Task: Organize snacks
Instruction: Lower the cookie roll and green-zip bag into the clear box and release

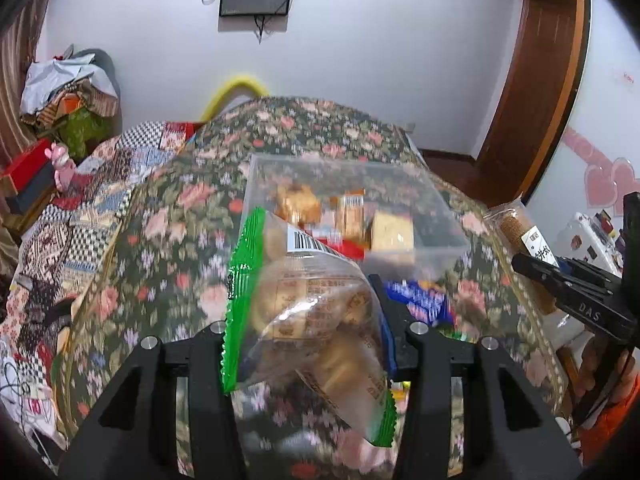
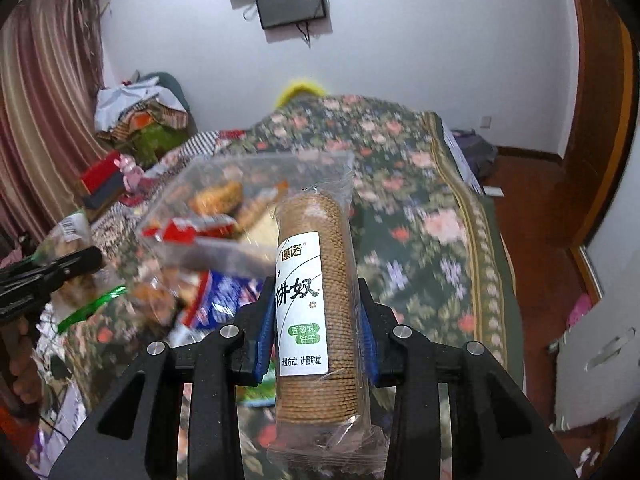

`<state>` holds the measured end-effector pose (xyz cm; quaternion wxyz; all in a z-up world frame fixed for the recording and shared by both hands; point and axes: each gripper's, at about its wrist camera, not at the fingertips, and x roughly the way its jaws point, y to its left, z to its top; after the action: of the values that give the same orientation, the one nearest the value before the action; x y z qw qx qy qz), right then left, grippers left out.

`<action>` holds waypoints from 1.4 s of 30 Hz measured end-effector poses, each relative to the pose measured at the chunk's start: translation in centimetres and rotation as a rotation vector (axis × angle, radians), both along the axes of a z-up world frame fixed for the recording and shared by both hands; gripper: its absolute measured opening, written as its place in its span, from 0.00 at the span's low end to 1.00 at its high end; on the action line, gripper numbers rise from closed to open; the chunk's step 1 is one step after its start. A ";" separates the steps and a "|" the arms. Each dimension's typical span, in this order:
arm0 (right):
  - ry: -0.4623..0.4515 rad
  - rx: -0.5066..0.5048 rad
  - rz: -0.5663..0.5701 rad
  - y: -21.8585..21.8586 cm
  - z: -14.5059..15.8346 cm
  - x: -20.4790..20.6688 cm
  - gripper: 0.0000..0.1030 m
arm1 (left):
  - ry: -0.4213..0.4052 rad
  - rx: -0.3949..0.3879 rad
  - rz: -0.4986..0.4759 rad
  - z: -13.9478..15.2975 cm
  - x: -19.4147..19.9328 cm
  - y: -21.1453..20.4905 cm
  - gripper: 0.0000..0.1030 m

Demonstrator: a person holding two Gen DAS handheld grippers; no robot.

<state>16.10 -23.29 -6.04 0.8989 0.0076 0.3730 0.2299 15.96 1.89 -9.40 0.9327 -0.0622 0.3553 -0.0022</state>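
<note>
My left gripper (image 1: 306,312) is shut on a clear, green-edged bag of round biscuits (image 1: 316,320), held above the flowered bedspread (image 1: 160,240). My right gripper (image 2: 316,312) is shut on a clear sleeve of stacked brown crackers (image 2: 316,300) with a white label, standing upright between the blue pads. Beyond both lies a clear plastic box (image 1: 420,196) with several snack packets inside; the same clear box (image 2: 256,168) shows in the right wrist view. The right gripper (image 1: 576,292) with its cracker sleeve (image 1: 516,224) appears at the right edge of the left wrist view.
A blue and white snack pack (image 1: 420,300) and other loose packets (image 2: 212,304) lie on the bed in front of the box. Piled clothes and boxes (image 1: 68,96) sit at the far left. A wooden door frame (image 1: 536,80) and floor (image 2: 532,216) are to the right.
</note>
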 end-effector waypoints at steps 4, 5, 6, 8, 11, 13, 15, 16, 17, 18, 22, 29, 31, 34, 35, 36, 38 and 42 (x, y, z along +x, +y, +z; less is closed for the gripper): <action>-0.036 0.016 0.011 1.2 1.2 1.1 0.32 | -0.043 0.014 -0.006 1.4 1.5 0.1 0.45; -0.041 0.020 0.014 1.4 1.3 1.3 0.32 | -0.050 0.016 -0.009 1.7 1.9 0.1 0.45; -0.046 0.023 0.017 1.7 1.5 1.6 0.32 | -0.057 0.018 -0.010 2.0 2.4 0.1 0.45; -0.056 0.027 0.024 2.4 1.8 2.2 0.32 | -0.065 0.016 -0.011 2.4 3.1 0.0 0.45; -0.066 0.029 0.033 3.4 2.0 2.9 0.32 | -0.075 0.012 -0.020 2.7 4.6 0.0 0.45; -0.070 0.032 0.037 4.0 2.0 3.4 0.32 | -0.077 0.010 -0.025 2.7 5.4 -0.1 0.45; -0.072 0.037 0.039 4.4 2.0 4.0 0.32 | -0.073 0.006 -0.031 2.5 6.5 -0.3 0.45; -0.071 0.039 0.038 4.7 2.0 4.4 0.32 | -0.070 0.006 -0.034 2.3 7.1 -0.3 0.45; -0.070 0.040 0.037 5.0 1.9 4.7 0.32 | -0.067 0.008 -0.035 2.2 7.5 -0.4 0.45; -0.068 0.041 0.037 5.2 1.8 5.1 0.32 | -0.064 0.012 -0.036 2.0 8.1 -0.5 0.45; -0.050 0.043 0.023 5.9 0.9 6.8 0.32 | -0.032 0.014 -0.047 0.7 10.2 -0.8 0.45; 0.011 0.040 -0.016 6.3 -1.2 9.9 0.32 | 0.036 0.033 -0.073 -1.9 13.9 -2.1 0.45; 0.022 0.029 -0.025 6.4 -1.7 10.6 0.32 | 0.047 0.044 -0.080 -2.4 14.6 -2.6 0.45; 0.042 0.018 -0.033 6.6 -2.3 11.6 0.32 | 0.071 0.042 -0.086 -3.2 15.6 -2.9 0.45; 0.046 0.013 -0.035 6.7 -2.5 11.8 0.32 | 0.080 0.036 -0.088 -3.4 15.9 -2.9 0.45; 0.050 0.007 -0.037 6.8 -2.7 11.9 0.32 | 0.090 0.032 -0.087 -3.6 16.1 -2.9 0.45; 0.060 -0.006 -0.038 6.9 -3.1 12.1 0.32 | 0.112 0.023 -0.090 -4.1 16.6 -2.9 0.45; 0.084 -0.022 -0.041 6.9 -3.4 11.9 0.34 | 0.148 0.009 -0.087 -5.0 17.1 -2.8 0.46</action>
<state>28.05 -16.38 -9.47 0.8869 0.0148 0.4128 0.2069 33.03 -0.90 -14.40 0.9031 -0.0424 0.4258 -0.0364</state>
